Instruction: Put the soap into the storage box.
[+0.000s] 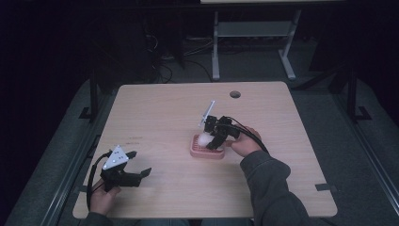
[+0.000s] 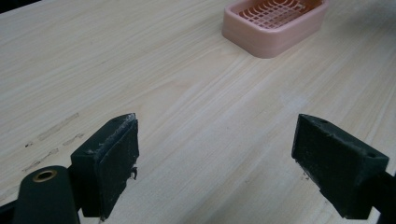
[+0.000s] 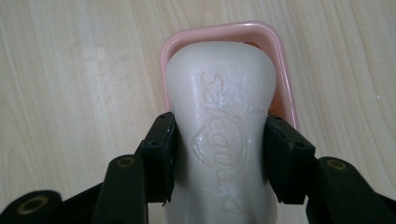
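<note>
Near the middle of the wooden tabletop (image 1: 164,117) stands a pink soap dish (image 1: 207,149), and the right tool (image 1: 210,136) is over it, its two black jaws clamped on the sides of a white soap bar (image 3: 224,126). From the right gripper view the bar is above the dish, whose pink rim (image 3: 219,32) curves around the far end of the bar; I cannot tell if the bar touches the dish. The right hand (image 1: 244,141) and its dark sleeve come from the lower edge. At the front left corner, well apart from the dish, the left hand (image 1: 101,197) holds the left tool (image 2: 215,154) low above the bare wood, jaws wide apart with nothing between them. A round cable hole (image 1: 235,94) lies near the far edge of the tabletop. Behind it, on the dark floor, stand the legs of another table (image 1: 216,47) and some cables (image 1: 160,61).
</note>
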Motion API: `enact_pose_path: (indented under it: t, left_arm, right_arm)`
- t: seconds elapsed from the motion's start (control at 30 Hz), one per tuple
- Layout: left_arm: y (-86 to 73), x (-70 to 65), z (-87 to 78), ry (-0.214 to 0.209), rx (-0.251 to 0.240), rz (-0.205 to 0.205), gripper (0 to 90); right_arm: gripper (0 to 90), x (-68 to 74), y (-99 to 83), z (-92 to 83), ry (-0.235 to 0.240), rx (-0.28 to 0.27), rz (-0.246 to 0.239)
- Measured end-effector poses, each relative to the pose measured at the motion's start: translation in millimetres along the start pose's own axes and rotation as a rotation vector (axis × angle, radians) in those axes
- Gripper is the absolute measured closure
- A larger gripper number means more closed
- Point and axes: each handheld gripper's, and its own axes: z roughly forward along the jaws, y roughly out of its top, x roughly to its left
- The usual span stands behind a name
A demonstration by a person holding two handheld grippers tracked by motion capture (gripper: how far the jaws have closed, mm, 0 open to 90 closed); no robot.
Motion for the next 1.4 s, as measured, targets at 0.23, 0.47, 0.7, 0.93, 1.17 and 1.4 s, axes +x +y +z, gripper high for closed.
enact_pose_path:
  t: [0.23, 0.47, 0.7, 0.93, 1.17, 1.4]
  left_arm:
    - [0.1, 0.1, -0.3, 0.000, 0.004, 0.000, 14.5]
    - [0.1, 0.4, -0.5, 0.000, 0.008, 0.003, 14.5]
    - [0.1, 0.6, -0.3, 0.000, 0.003, 0.000, 14.5]
    - [0.1, 0.4, -0.3, -0.001, 0.003, 0.000, 14.5]
    - [0.1, 0.5, -0.3, -0.002, 0.003, 0.000, 14.5]
    - [0.1, 0.3, 0.0, -0.003, 0.005, 0.000, 14.5]
  right_arm:
    - [48.8, -4.8, -0.2, 6.4, 0.008, 0.010, 0.012]
    - [48.8, -7.3, 1.9, 14.4, 0.021, 0.021, 0.020]
    - [48.7, -11.5, 3.2, 23.7, 0.028, 0.032, 0.028]
    - [48.7, -13.6, 4.2, 31.3, 0.030, 0.030, 0.040]
    - [48.7, -14.9, 3.5, 36.4, 0.033, 0.028, 0.054]
    - [48.5, -15.8, 1.8, 39.0, 0.048, 0.010, 0.068]
